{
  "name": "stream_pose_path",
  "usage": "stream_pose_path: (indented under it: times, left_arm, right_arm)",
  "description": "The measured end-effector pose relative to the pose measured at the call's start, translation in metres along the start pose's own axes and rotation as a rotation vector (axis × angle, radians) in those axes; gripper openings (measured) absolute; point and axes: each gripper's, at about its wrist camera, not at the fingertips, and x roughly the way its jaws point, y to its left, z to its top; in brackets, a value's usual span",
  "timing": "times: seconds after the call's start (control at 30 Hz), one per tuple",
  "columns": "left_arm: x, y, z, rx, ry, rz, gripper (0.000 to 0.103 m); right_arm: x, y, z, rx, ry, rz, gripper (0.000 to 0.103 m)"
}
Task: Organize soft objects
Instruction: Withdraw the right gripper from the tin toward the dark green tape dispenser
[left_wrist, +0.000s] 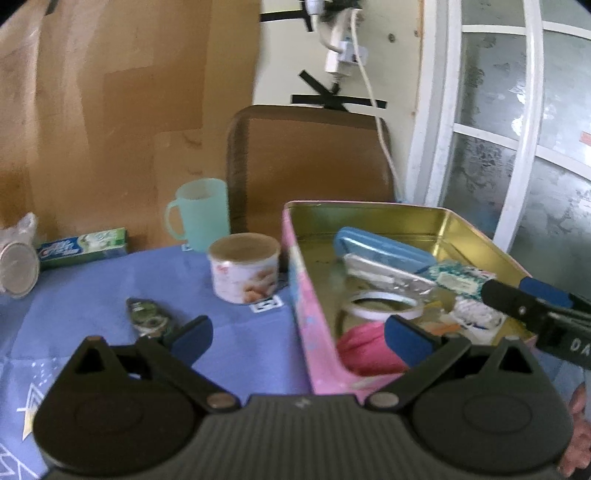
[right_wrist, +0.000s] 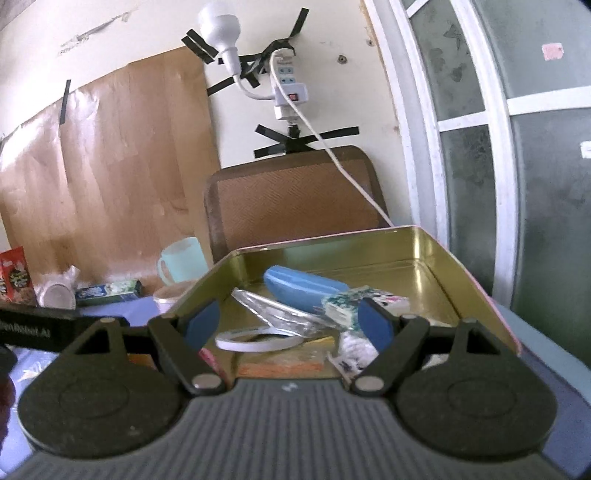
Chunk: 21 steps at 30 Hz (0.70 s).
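My left gripper (left_wrist: 299, 338) hangs with fingers spread, empty, straddling the tin (left_wrist: 369, 210) wall; the right gripper (right_wrist: 286, 321) is likewise released over it. The pink cloth (left_wrist: 365, 350), probably soft, lies in the near corner, so I'd descend slowly and pinch its middle.

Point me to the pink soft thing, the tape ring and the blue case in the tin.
pink soft item (left_wrist: 364, 350), left wrist view, on its bunched top.
tape ring (left_wrist: 384, 303), left wrist view, on its near white rim.
blue case (right_wrist: 304, 286), right wrist view, on the middle of its lid.
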Motion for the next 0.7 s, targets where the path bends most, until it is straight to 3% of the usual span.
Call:
stream_pose_path:
  times: [0.37, 0.7]
  left_arm:
    - [-0.003, 0.041, -0.016, -0.048, 0.000, 0.074, 0.103]
    - [0.001, 0.086, -0.037, -0.104, 0.026, 0.177, 0.103]
  right_arm:
    - [0.004, 0.040, -0.002, -0.060, 0.030, 0.069, 0.083]
    - [0.012, 0.083, -0.005, -0.150, 0.047, 0.147, 0.076]
